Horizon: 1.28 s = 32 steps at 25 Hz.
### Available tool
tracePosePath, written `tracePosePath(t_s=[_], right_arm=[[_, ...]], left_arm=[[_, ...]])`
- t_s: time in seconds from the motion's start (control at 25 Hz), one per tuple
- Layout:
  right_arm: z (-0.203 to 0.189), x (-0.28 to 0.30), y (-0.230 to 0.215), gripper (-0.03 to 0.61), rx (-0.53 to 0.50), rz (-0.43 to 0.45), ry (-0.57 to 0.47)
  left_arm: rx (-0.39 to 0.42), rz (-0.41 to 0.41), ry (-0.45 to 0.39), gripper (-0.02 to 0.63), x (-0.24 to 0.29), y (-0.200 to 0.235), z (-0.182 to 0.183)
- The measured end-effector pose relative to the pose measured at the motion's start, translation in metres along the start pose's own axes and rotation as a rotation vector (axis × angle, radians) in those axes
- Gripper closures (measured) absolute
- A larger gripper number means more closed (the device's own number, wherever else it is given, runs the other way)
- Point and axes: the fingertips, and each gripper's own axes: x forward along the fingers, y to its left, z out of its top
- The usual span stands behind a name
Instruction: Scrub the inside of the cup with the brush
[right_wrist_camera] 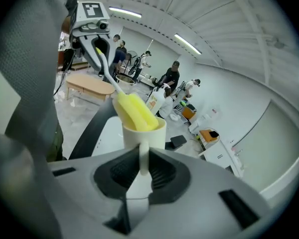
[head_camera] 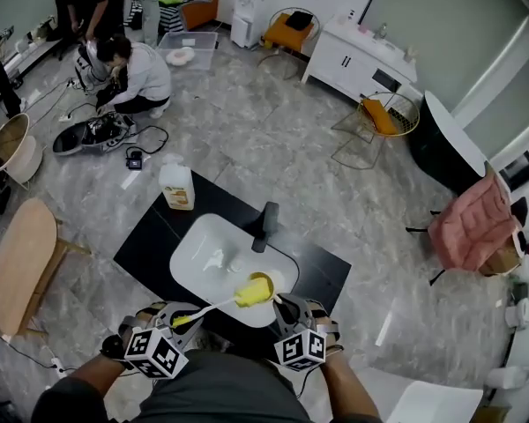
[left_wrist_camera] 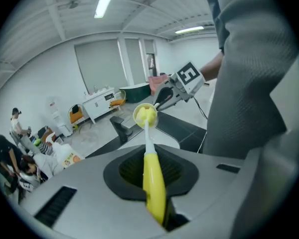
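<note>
Over the near edge of the white sink (head_camera: 207, 256), both of your tools meet in mid-air, so anything you drop lands in the basin or on the black counter (head_camera: 150, 245) around the sink. Your right gripper (head_camera: 286, 309) is clamped on the thin handle of the cup (right_wrist_camera: 144, 133), its jaws nearly together on that loop alone. If you push sideways with the brush, the cup can, I judge, pivot in the pads or twist out. Your left gripper (head_camera: 183, 318) is closed on the yellow grip of the brush (left_wrist_camera: 153, 183), far back from its sponge head (right_wrist_camera: 134, 112). That head sits in the cup's mouth above the sink's near edge, only partly inside. The slim white neck looks likely to flex, so a hard stroke may spring the head out over the rim and jolt the cup loose.
</note>
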Motion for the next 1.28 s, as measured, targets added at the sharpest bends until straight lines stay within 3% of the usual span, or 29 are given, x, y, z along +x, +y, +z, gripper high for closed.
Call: tracePosePath(t_s=[0.32, 0.6, 0.96, 1.12, 1.28], right_arm=[[-0.016, -0.011, 0.043, 0.537, -0.112, 0.11, 0.083], [-0.023, -0.013, 0.049, 0.537, -0.187, 0.139, 0.13], [0.002, -0.02, 0.027, 0.537, -0.203, 0.101, 0.094], [-0.001, -0.015, 0.027, 0.537, -0.19, 0.12, 0.105], [-0.006, -0.008, 0.038, 0.537, -0.206, 0.167, 0.122]], left_arm=[[0.331, -0.087, 0.119, 0.58, 0.02, -0.026, 0.006], [0.525, -0.1, 0.149, 0.58, 0.029, -0.007, 0.025], [0.466, -0.155, 0.203, 0.581, 0.04, 0.005, 0.004], [0.417, -0.166, 0.172, 0.58, 0.035, -0.009, 0.003], [0.43, -0.15, 0.142, 0.58, 0.028, -0.018, 0.014]])
